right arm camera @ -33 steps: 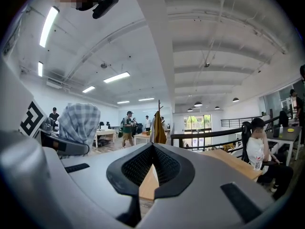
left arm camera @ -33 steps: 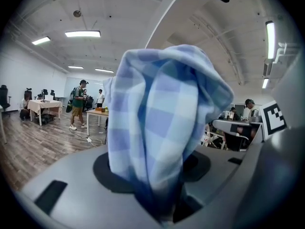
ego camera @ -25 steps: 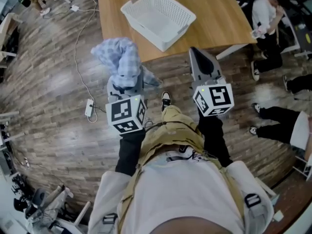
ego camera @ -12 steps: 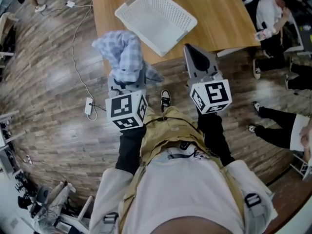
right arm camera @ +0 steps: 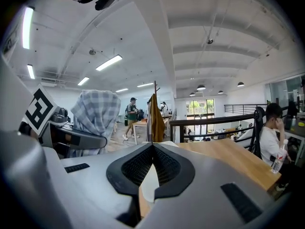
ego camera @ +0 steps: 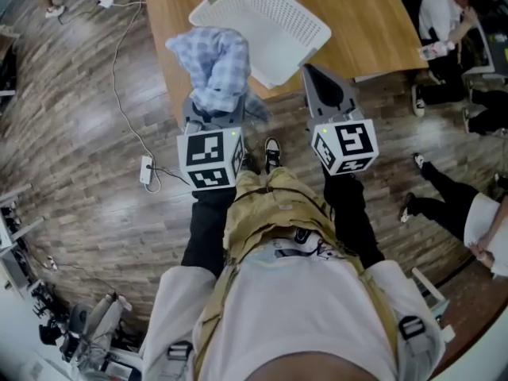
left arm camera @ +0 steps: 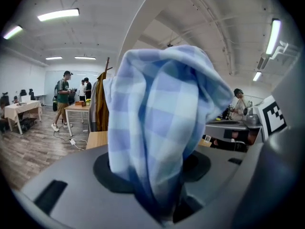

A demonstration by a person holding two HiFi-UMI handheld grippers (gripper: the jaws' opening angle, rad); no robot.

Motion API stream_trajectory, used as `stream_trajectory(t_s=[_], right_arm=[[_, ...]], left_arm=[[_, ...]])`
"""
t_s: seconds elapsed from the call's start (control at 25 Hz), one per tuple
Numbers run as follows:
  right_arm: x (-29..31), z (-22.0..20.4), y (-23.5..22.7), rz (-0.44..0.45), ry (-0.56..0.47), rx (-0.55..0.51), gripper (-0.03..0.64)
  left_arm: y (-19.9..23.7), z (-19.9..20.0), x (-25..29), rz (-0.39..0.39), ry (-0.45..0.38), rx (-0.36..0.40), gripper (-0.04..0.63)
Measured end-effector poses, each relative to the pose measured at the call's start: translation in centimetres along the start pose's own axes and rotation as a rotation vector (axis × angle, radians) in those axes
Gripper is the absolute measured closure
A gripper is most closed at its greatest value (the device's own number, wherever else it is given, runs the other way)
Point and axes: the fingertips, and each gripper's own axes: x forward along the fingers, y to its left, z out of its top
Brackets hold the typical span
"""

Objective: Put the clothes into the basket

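A blue checked cloth (ego camera: 214, 63) hangs bunched from my left gripper (ego camera: 213, 105), whose jaws are shut on its lower end. It hovers over the near edge of the wooden table (ego camera: 373, 22), just left of the white perforated basket (ego camera: 262, 18), which looks empty. In the left gripper view the cloth (left arm camera: 162, 123) fills the middle and hides the space between the pads of the left gripper (left arm camera: 152, 173). My right gripper (ego camera: 315, 74) points at the basket's near corner, shut and empty. In the right gripper view the right gripper (right arm camera: 152, 147) has its tips together, and the cloth (right arm camera: 95, 111) shows at the left.
A white cable and power strip (ego camera: 147, 173) lie on the wooden floor to the left. People (ego camera: 444, 14) sit past the table's right end, with legs (ego camera: 444, 193) stretched out on the floor. A coat rack (right arm camera: 153, 118) stands beyond the table.
Both grippers have moved forward towards the table. The cloth, which was over the floor, now hangs over the table's near edge beside the basket.
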Motion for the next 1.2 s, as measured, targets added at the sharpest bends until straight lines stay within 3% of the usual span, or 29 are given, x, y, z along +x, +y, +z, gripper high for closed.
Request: stream_trajectory(t_s=[0.32,0.56,0.68,0.92,1.2], right_arm=[[3.0,-2.0,-1.9,-0.050,0.064,0.039,0.597],[4.4,-3.5,-3.7,-0.069,0.097,0.066,0.595],[5.2,-3.9,-4.1,-0.071,0.118,0.077,0.597],[6.9,-5.2,-5.2,-0.063,0.159,0.106,0.595],[8.4,-6.9,-6.9,-0.061,0.210,0.125,0.595]], left_arm=[[0.9,1.0,5.3,-0.097,0.056,0.195,0.380],[0.3,2.1,9.6,-0.175,0.062,0.436,0.380],[0.0,2.6,11.2,-0.202,0.072,0.517,0.380],[-0.5,1.4,14.2,-0.254,0.104,0.622,0.380],[-0.8,-0.3,17.2,-0.336,0.166,0.856,0.380]])
